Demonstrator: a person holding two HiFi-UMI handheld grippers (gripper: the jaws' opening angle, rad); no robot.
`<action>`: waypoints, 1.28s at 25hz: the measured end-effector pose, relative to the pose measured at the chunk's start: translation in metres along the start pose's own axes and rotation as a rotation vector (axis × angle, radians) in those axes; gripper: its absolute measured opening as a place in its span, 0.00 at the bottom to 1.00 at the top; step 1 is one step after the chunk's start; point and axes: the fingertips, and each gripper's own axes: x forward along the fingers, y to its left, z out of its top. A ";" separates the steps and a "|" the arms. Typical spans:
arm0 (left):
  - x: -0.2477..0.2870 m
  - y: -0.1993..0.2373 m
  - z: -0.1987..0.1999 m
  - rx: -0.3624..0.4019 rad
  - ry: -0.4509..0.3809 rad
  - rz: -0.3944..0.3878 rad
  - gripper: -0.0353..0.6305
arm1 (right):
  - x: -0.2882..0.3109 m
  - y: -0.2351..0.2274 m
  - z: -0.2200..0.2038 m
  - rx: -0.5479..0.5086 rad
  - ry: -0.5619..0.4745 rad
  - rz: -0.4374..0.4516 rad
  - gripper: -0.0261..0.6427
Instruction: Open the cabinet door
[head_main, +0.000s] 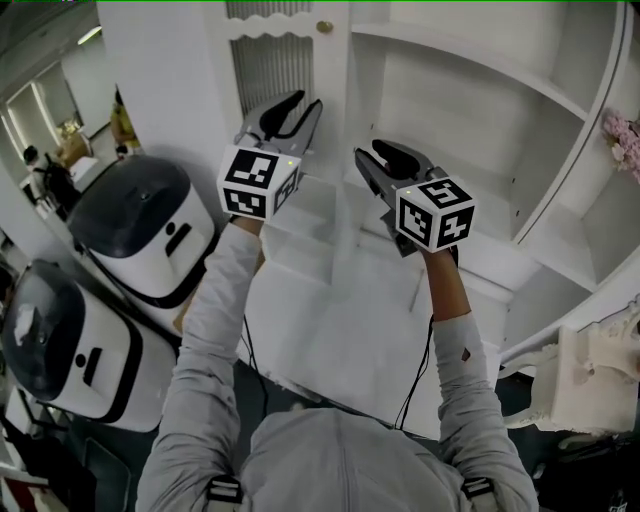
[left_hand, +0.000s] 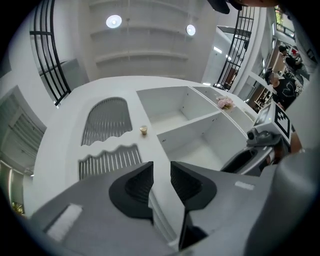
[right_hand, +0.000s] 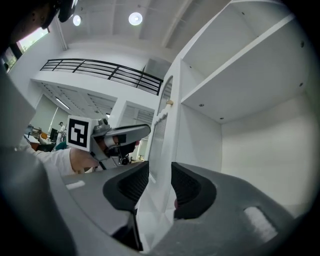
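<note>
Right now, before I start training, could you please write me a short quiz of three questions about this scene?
1. True or false: the left tool holds nothing.
2. Which colour is the door knob? A) gold B) black C) red
3. Fill in: the pink flowers sit on a white ____.

Key: 1 true; 2 A; 3 shelf.

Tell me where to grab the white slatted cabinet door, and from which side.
Take the small brass knob near the cabinet door's right edge, beside the open shelves. Come straight at the door's front, jaws either side of the knob: it looks like the only part standing proud of the flat slatted face.
</note>
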 end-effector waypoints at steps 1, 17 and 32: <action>0.007 0.005 0.004 0.000 -0.010 -0.005 0.24 | 0.006 -0.003 0.000 -0.001 0.006 -0.004 0.25; 0.075 0.034 0.056 0.036 -0.231 -0.050 0.29 | 0.059 -0.024 0.003 -0.015 0.015 -0.056 0.26; 0.080 0.043 0.076 0.026 -0.356 -0.065 0.19 | 0.070 -0.022 0.004 0.020 0.034 -0.085 0.26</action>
